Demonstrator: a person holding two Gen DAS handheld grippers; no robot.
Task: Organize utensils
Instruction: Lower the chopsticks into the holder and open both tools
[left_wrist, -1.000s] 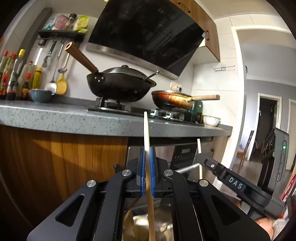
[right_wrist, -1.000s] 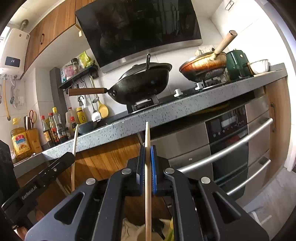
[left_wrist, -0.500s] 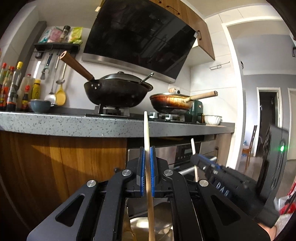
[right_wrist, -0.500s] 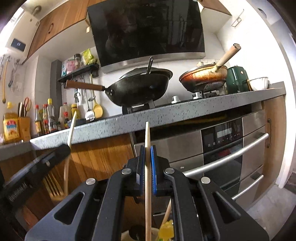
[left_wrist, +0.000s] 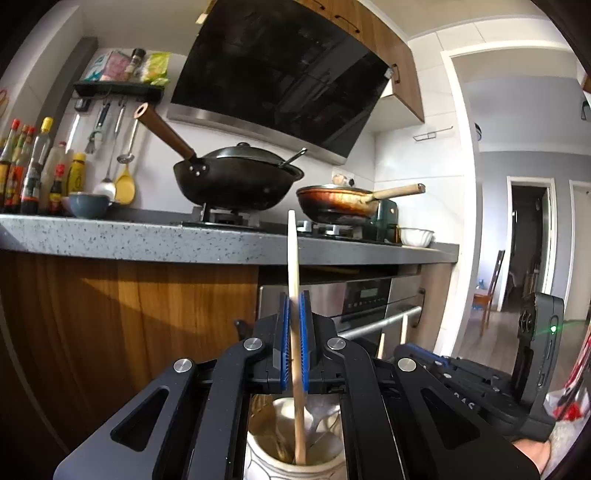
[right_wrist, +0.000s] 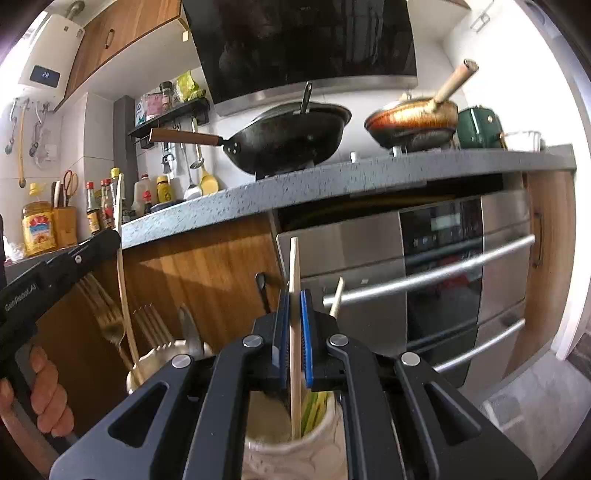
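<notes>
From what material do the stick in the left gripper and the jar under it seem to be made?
The stick in the left gripper looks like pale, unvarnished wood or bamboo: matte, light tan, even in colour. The jar below it seems to be glazed ceramic: cream surface with a soft shine and dark painted lines, though little of it shows.

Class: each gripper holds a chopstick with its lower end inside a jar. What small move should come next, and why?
Probably open both and let go. The left gripper pinches a chopstick whose tip already sits inside its jar; the right gripper holds its chopstick down in the pale jar.
</notes>
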